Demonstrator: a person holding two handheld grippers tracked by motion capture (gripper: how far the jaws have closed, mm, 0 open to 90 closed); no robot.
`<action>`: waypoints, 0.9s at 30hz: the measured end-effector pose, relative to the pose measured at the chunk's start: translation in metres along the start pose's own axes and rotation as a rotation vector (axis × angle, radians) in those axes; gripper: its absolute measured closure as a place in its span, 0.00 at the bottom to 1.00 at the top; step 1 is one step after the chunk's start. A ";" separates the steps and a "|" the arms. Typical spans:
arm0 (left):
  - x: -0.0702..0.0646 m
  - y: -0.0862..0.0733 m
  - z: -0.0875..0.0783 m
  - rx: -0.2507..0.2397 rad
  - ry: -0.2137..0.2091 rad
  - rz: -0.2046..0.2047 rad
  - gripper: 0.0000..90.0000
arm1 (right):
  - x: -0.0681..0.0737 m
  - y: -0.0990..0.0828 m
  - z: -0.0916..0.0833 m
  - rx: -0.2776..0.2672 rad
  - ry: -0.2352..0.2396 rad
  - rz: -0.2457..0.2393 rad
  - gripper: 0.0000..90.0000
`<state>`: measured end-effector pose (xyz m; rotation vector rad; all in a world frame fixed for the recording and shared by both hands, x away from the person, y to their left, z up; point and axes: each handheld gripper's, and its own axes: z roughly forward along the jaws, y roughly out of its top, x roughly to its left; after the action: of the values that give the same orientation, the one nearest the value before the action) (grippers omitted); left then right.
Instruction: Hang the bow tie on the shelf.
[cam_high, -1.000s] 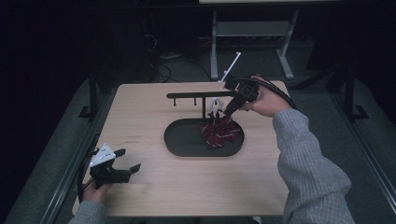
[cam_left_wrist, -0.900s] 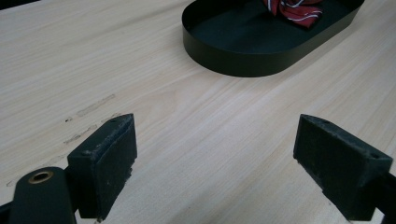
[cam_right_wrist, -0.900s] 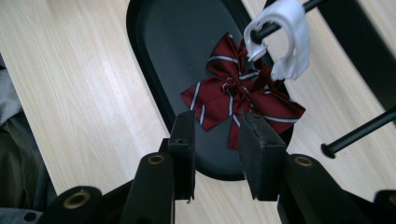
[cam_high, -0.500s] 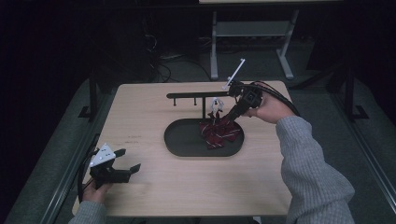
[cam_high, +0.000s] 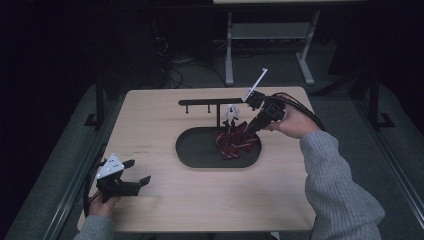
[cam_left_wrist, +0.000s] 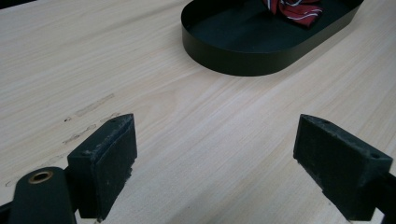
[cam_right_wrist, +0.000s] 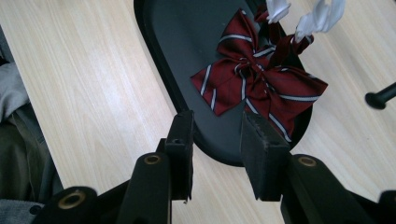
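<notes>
Item one, bow: dark red with thin pale stripes, lying in the right end of your black oval tray, its white clips at the far side, raised above the knot. Item two, tray: flat on the wooden table, near the middle, with a black rack standing just behind it. Item three, your right gripper: tilted down over the tray's right rim, jaws part open and just now opening further, nothing between them; in the right gripper view its tips hang above the near rim, short of the bow and not touching it. Item four, your left gripper: at the table's near left corner, well apart from the tray, jaws spread wide over bare wood, holding nothing. Item five, your sleeve: grey knit, entering from the lower right.
</notes>
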<state>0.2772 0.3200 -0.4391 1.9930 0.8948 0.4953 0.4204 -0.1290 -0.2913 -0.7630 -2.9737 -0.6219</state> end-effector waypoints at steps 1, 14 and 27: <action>0.000 0.000 0.000 -0.001 0.000 -0.001 0.14 | 0.000 -0.001 0.000 -0.003 0.000 -0.001 0.71; 0.000 0.000 0.000 0.000 0.001 0.003 0.14 | 0.004 -0.014 0.006 -0.002 0.013 0.007 0.69; 0.000 0.000 0.000 0.000 0.001 0.000 0.14 | 0.007 -0.026 0.014 -0.008 0.027 0.020 0.66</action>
<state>0.2771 0.3200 -0.4390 1.9927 0.8960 0.4966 0.4033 -0.1410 -0.3131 -0.7779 -2.9372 -0.6389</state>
